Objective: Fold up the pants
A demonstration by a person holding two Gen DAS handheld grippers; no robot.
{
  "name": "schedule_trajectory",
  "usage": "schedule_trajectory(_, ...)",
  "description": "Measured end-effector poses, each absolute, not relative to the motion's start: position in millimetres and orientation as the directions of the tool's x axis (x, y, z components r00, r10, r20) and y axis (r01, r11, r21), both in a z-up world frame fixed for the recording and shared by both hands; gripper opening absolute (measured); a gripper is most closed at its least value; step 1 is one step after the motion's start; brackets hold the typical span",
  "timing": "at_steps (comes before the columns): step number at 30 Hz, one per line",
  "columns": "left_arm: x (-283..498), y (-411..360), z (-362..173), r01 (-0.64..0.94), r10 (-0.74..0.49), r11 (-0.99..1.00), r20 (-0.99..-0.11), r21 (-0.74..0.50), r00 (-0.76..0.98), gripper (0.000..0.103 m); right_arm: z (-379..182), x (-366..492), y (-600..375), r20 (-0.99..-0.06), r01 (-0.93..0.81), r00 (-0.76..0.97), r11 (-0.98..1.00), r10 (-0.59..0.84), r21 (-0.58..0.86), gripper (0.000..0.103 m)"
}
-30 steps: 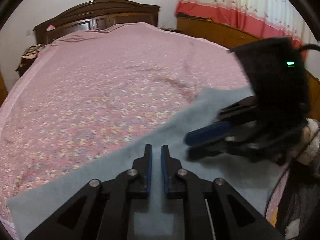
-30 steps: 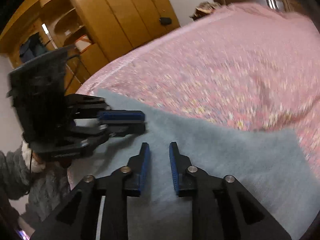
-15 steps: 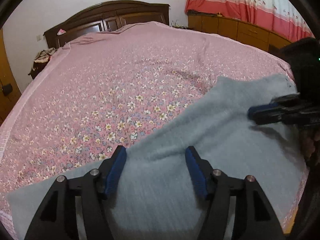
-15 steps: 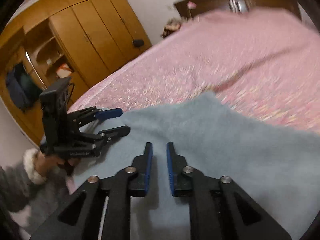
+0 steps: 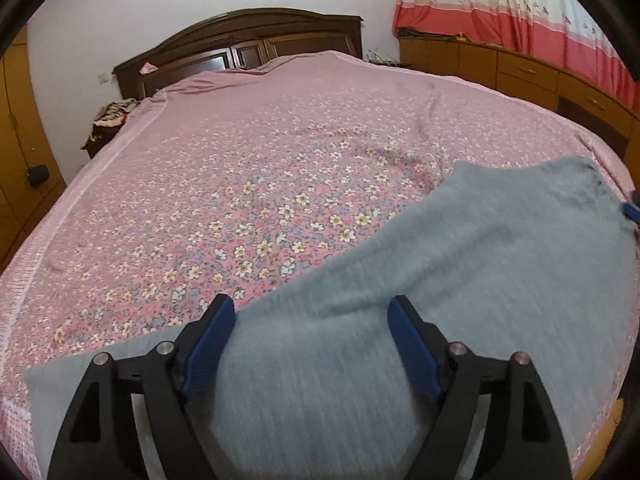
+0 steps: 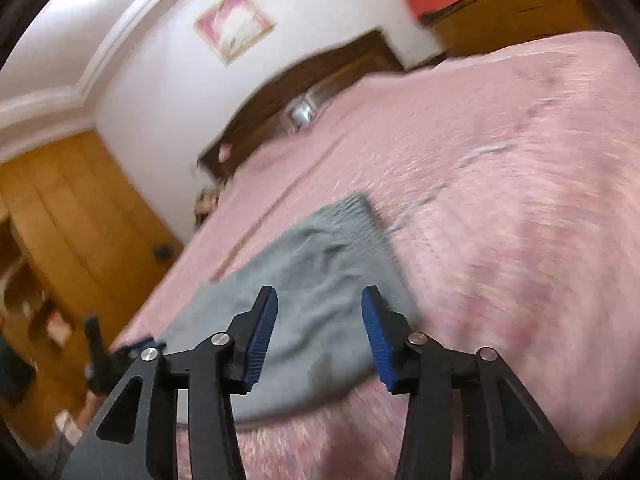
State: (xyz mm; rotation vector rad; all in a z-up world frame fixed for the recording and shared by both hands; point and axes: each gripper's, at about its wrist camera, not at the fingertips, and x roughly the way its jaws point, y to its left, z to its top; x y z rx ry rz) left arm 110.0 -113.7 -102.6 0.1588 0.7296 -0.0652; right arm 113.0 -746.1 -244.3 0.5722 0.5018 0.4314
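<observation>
- Pants: grey, lay flat along the bed's near edge.
- Left gripper: released, above the cloth.
- Right gripper: released; blurred, seemingly clear.
- Advice: seize one end, fold evenly.

A second ago the left gripper has its blue pads nearly together over the grey pants; now its jaws stand wide apart above the cloth, holding nothing. The right gripper, almost closed half a second ago, is spread open too, and its view now tilts up toward the headboard. The two grippers, close beside each other before, are now well apart: in the left wrist view only a blue tip of the right one shows at the frame's right edge. The pants lie along the near edge of the bed.
</observation>
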Motion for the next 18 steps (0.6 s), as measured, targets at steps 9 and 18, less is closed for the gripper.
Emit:
schedule_trajectory(9, 96.1, -124.5, -100.8, 0.037, 0.100, 0.979, -0.623, 0.203, 0.776, 0.084, -289.7, 97.5, -765.3, -0.253, -0.128, 0.770, 0.530, 0.585, 0.838, 0.068)
schedule_trajectory(18, 98.8, -117.4, -101.5, 0.034, 0.078, 0.986, -0.636, 0.162, 0.768, 0.086, -260.5, 127.1, -717.8, -0.401, -0.133, 0.770, 0.739, 0.497, 0.661, 0.070)
